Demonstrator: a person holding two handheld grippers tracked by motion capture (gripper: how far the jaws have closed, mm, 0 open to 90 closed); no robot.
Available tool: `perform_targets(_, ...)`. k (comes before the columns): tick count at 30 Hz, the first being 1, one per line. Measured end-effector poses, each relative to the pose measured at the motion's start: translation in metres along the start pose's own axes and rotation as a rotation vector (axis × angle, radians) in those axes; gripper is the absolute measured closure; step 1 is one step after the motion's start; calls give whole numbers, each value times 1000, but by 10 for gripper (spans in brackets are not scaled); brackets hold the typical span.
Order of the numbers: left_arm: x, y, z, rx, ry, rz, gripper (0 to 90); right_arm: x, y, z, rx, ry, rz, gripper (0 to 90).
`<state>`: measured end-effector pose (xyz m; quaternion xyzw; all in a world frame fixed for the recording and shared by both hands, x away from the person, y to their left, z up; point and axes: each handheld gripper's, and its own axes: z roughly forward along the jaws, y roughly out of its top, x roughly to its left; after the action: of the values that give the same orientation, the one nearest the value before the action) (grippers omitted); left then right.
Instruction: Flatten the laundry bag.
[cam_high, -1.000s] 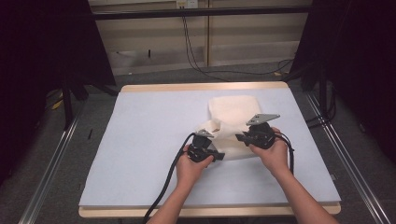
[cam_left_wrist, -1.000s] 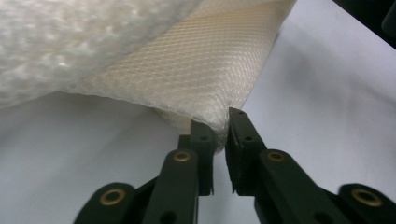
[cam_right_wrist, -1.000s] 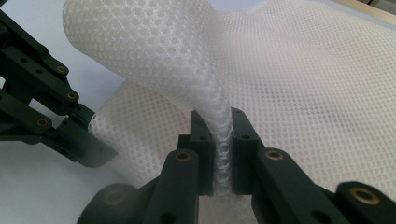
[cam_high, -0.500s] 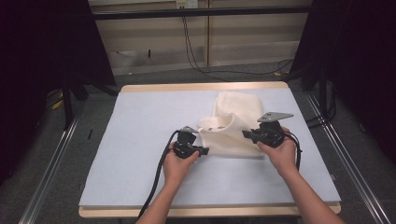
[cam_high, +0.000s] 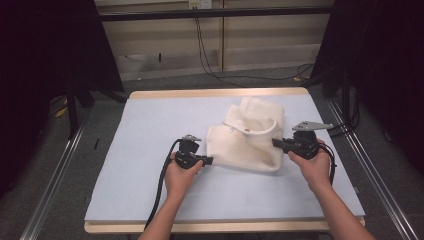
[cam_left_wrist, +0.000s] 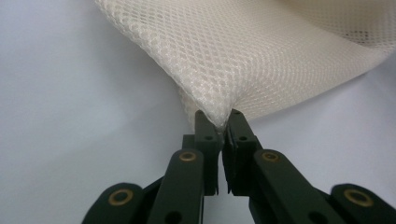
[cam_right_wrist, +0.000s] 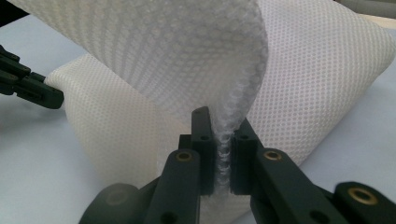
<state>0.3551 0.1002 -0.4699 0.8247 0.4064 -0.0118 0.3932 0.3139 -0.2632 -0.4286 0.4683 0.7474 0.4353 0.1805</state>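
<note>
So there's a cream-white mesh fabric bag (cam_high: 247, 142) lying crumpled on the right half of the pale blue padded table mat (cam_high: 140, 130). The left gripper (cam_high: 207, 160) has its 2 jaws pinched tight on the bag's left corner. The right gripper (cam_high: 276, 144) is clamped on a raised edge at the bag's right side.
</note>
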Motion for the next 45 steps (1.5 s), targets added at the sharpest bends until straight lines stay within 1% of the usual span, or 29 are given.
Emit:
perform_targets(1,2,-1,-1,-8,5,-12,857,-1,-1,0,1,-1,3,835)
perform_targets(3,4,-2,-3,-4,13,-5,857,-2,-2,-1,-1,-6,11,836)
perform_targets(4,7,-3,-6,-9,6,-16,857,-3,-3,-2,-2,-5,14,836)
perform_targets(5,8,-4,-7,-9,16,-15,857,-3,-4,-3,-3,-12,19,837)
perform_targets(9,7,-7,-7,-15,14,-12,856,-6,-9,-7,-11,-25,40,836)
perform_targets(14,5,-6,-6,-11,3,-11,852,-15,-30,-18,-16,-49,103,836)
perform_targets(16,4,-6,-6,-7,-17,-15,836,-18,-34,-19,-18,-47,116,836)
perform_targets(17,3,-6,-6,-13,-16,-14,821,-19,-36,-19,-19,-47,118,836)
perform_targets(20,4,-4,-6,-17,-26,-26,706,-19,-37,-19,-17,-49,120,836)
perform_targets(21,4,-2,-5,-31,-13,-34,627,-19,-36,-19,-13,-50,117,836)
perform_targets(22,4,-2,-5,-31,-13,-34,562,-19,-36,-19,-13,-50,117,836)
perform_targets(23,7,1,-3,-20,-14,-56,490,-19,-36,-19,-12,-53,107,836)
perform_targets(24,7,1,-3,-20,-14,-56,420,-19,-36,-19,-12,-53,107,836)
perform_targets(25,10,4,0,-39,-24,-64,357,-20,-35,-20,-8,-57,110,836)
perform_targets(26,11,6,2,-41,-36,-70,337,-20,-35,-20,-9,-55,111,836)
perform_targets(28,11,8,5,-35,-31,-68,338,-21,-35,-20,-9,-56,107,836)
perform_targets(29,10,13,10,-36,-51,-69,316,-21,-36,-20,-9,-57,107,836)
perform_targets(32,7,17,17,-30,-61,-76,325,-20,-36,-19,-7,-59,105,836)
perform_targets(33,6,19,20,-6,-56,-62,325,-20,-36,-19,-7,-59,105,836)
perform_targets(34,3,22,27,7,-83,-77,345,-21,-36,-19,-4,-57,107,836)
perform_targets(35,1,22,29,20,-83,-62,359,-21,-36,-19,-4,-58,107,836)
perform_targets(36,-1,23,29,30,-69,-43,379,-21,-36,-19,-5,-57,107,836)
perform_targets(37,-2,23,29,36,-65,-29,449,-21,-36,-19,-5,-57,105,836)
perform_targets(38,-2,23,29,36,-65,-29,515,-21,-36,-19,-5,-57,105,836)
perform_targets(40,-6,23,27,29,-59,-5,706,-21,-35,-19,-8,-59,111,836)
perform_targets(41,-9,23,26,14,-43,-26,791,-21,-35,-18,-11,-61,112,836)
perform_targets(42,-11,24,24,15,-35,-31,826,-21,-35,-18,-13,-61,112,836)
perform_targets(44,-13,26,23,7,7,-23,843,-21,-35,-17,-16,-63,110,836)
perform_targets(45,-13,26,23,7,7,-23,846,-21,-35,-17,-16,-63,110,836)
